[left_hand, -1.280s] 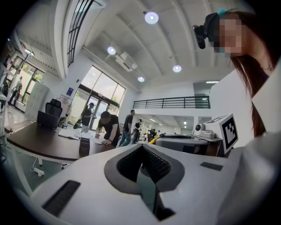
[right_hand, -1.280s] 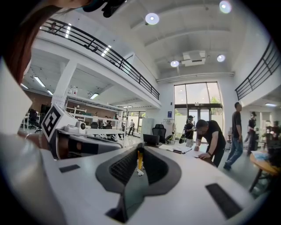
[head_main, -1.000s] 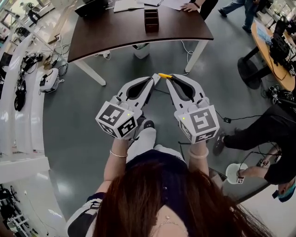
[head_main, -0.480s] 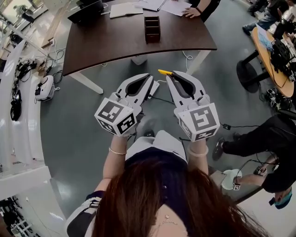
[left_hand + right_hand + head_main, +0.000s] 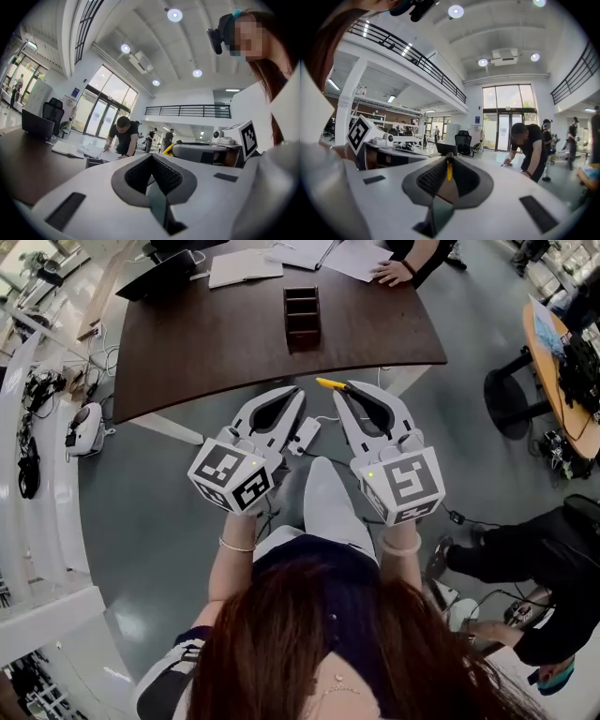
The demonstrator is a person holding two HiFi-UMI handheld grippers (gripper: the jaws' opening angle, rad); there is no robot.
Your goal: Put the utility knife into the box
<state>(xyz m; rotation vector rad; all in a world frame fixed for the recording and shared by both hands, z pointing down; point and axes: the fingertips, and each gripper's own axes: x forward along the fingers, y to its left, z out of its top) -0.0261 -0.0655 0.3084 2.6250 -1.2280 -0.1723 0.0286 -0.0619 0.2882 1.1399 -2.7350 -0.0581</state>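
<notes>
A dark brown box (image 5: 302, 313) with open compartments stands on the dark table (image 5: 216, 343); in the left gripper view the box (image 5: 93, 162) is small and far. My right gripper (image 5: 343, 387) is shut on the yellow utility knife (image 5: 330, 384), whose end pokes out leftward at the table's near edge. Between the right jaws a yellow strip of the knife (image 5: 449, 171) shows. My left gripper (image 5: 300, 391) hangs beside it, shut on nothing, with the knife (image 5: 169, 148) off to its right. Both grippers are short of the box.
A laptop (image 5: 169, 261), a notebook (image 5: 244, 266) and papers (image 5: 352, 254) lie at the table's far side, where a person's hand (image 5: 389, 273) rests. A power strip (image 5: 305, 435) lies on the floor below. A seated person (image 5: 534, 549) and another desk (image 5: 572, 352) are at right.
The table and box have drawn nearer in view as I moved forward. Both grippers now reach the table's near edge, the right one still holding the knife.
</notes>
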